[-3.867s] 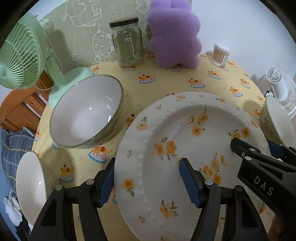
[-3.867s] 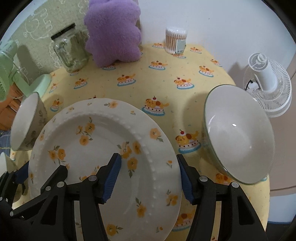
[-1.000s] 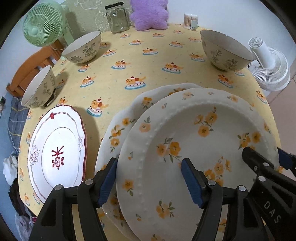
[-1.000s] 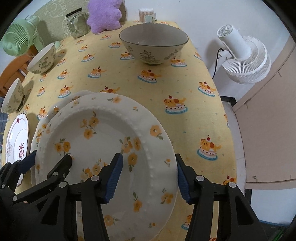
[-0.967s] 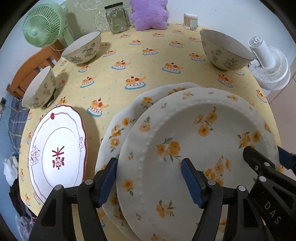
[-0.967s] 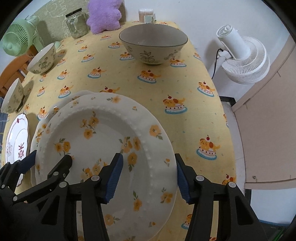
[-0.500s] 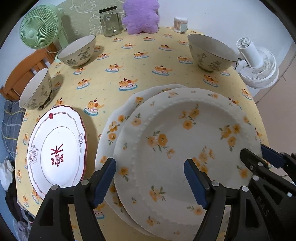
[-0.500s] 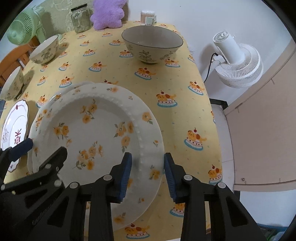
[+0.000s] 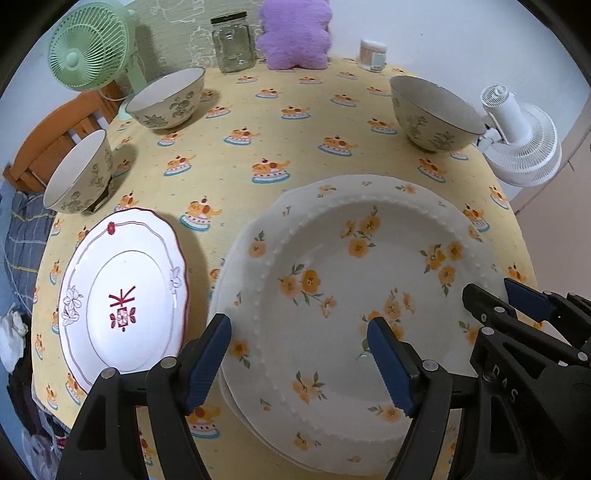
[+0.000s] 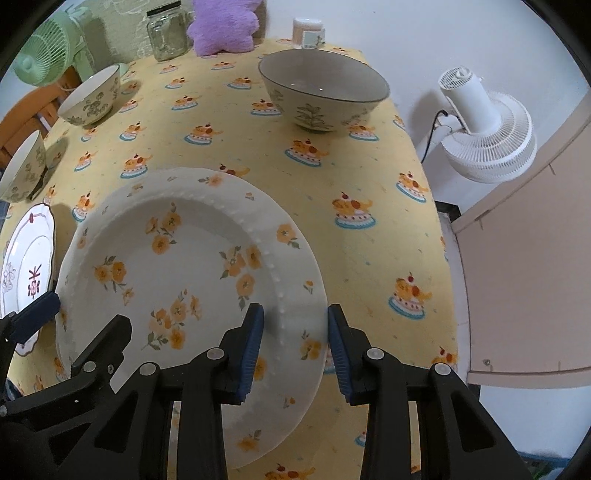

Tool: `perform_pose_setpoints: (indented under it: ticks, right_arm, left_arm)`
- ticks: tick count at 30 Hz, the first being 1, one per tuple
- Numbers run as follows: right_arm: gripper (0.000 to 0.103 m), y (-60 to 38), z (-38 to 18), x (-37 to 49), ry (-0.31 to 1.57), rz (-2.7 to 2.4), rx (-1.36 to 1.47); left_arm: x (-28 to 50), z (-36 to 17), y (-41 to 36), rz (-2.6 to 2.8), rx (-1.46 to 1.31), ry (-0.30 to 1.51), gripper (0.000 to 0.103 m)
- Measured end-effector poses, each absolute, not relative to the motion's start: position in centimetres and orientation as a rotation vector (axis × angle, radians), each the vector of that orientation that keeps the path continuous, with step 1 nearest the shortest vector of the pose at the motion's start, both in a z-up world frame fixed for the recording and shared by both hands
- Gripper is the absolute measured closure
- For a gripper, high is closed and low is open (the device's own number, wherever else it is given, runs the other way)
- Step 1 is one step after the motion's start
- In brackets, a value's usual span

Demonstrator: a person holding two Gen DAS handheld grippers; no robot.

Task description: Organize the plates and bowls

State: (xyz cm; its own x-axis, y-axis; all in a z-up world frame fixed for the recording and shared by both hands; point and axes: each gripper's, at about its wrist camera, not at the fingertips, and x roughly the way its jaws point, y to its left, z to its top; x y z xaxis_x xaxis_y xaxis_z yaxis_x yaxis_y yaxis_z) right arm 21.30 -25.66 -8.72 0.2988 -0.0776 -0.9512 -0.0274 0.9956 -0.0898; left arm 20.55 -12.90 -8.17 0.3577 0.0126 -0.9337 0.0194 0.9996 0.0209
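Note:
A white plate with orange flowers (image 9: 354,280) lies on top of a matching plate (image 9: 236,258) at the table's near edge; it also shows in the right wrist view (image 10: 177,266). My left gripper (image 9: 299,354) is open, its jaws spread either side of the stack's left rim. My right gripper (image 10: 295,343) is open, its jaws either side of the right rim, not clamping it. A white plate with a red mark (image 9: 122,295) lies to the left. Three patterned bowls stand apart: one near left (image 9: 79,173), one far left (image 9: 166,98), one far right (image 10: 323,90).
A green fan (image 9: 90,44), a glass jar (image 9: 232,42), a purple plush (image 9: 293,35) and a cotton swab box (image 9: 373,55) line the far edge. A white fan (image 10: 487,133) stands off the table's right side. A yellow tablecloth (image 9: 295,122) covers the table.
Both grippers carried the flowered plate back from the far side and set it on the matching plate. Both then let go and drew back slightly; the right jaws reopened wider.

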Motion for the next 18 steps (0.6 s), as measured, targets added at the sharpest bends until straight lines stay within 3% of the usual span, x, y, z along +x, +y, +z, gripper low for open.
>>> perform_pose_setpoints:
  ticks: [14, 18]
  right_arm:
    - [0.064, -26.4, -8.9, 20.9, 1.265, -0.008, -0.049]
    - [0.053, -26.8, -8.9, 20.5, 1.264, 0.0, -0.02]
  left_arm:
    - [20.2, -8.2, -12.9, -0.001, 0.011, 1.222, 0.024]
    - [19.5, -8.2, -12.6, 0.005, -0.01, 1.248, 0.021]
